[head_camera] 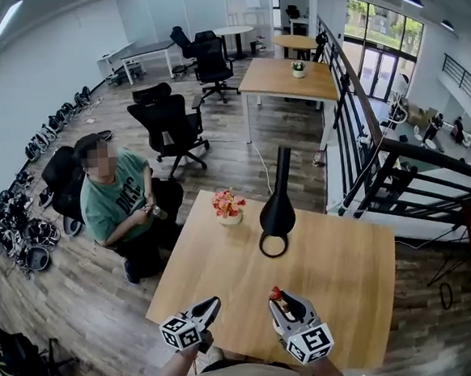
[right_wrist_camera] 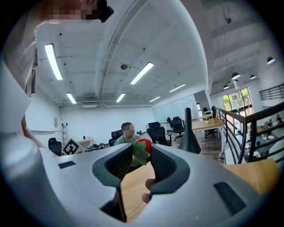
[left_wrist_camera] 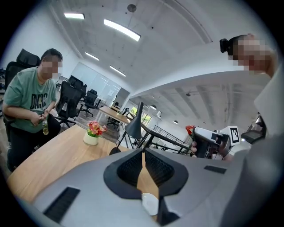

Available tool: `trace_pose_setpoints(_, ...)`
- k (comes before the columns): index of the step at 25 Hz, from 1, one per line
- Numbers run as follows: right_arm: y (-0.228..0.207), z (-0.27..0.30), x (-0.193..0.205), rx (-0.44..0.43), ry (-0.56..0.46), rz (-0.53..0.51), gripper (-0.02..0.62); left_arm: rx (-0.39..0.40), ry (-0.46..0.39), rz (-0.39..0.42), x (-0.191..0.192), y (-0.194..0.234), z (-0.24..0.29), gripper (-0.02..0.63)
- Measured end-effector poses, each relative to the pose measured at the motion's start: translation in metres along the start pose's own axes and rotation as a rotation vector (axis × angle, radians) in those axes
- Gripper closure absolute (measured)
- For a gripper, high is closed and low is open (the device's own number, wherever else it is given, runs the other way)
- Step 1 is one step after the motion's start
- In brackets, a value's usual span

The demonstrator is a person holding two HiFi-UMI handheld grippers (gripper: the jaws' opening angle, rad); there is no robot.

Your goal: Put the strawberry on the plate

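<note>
A red strawberry with green leaves sits between the jaws of my right gripper, just above the near edge of the wooden table. In the right gripper view the pads press on the strawberry from both sides, so my right gripper is shut on it. My left gripper hovers to its left with the jaws together and nothing between them. The left gripper view shows that gripper shut, and the strawberry in the other gripper at the right. No plate shows in any view.
A tall black vase and a small pot of flowers stand at the table's far side. A person in a green shirt sits beyond the left corner. Office chairs stand behind, and a black railing runs along the right.
</note>
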State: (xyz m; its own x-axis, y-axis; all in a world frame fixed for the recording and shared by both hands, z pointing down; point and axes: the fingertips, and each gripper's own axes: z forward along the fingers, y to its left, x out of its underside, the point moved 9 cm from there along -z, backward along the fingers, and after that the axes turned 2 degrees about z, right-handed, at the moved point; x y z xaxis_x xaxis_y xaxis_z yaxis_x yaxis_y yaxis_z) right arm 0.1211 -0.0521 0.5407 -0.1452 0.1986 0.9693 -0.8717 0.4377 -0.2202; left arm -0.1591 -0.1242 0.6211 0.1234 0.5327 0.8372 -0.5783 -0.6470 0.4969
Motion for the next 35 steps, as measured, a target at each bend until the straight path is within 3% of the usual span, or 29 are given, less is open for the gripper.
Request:
trace_pose_setpoints(12, -0.029, -0.044, -0.002, 0.019, -0.018, -0.004, 0.462, 0.016, 0.014, 0.003, 0.015, -0.038, 0.026, 0.601)
trace_pose_setpoints(35, -0.072, -0.113, 0.026, 0.072, 0.094, -0.014, 0.462, 0.054, 0.036, -0.027, 0.059, -0.099, 0.069, 0.6)
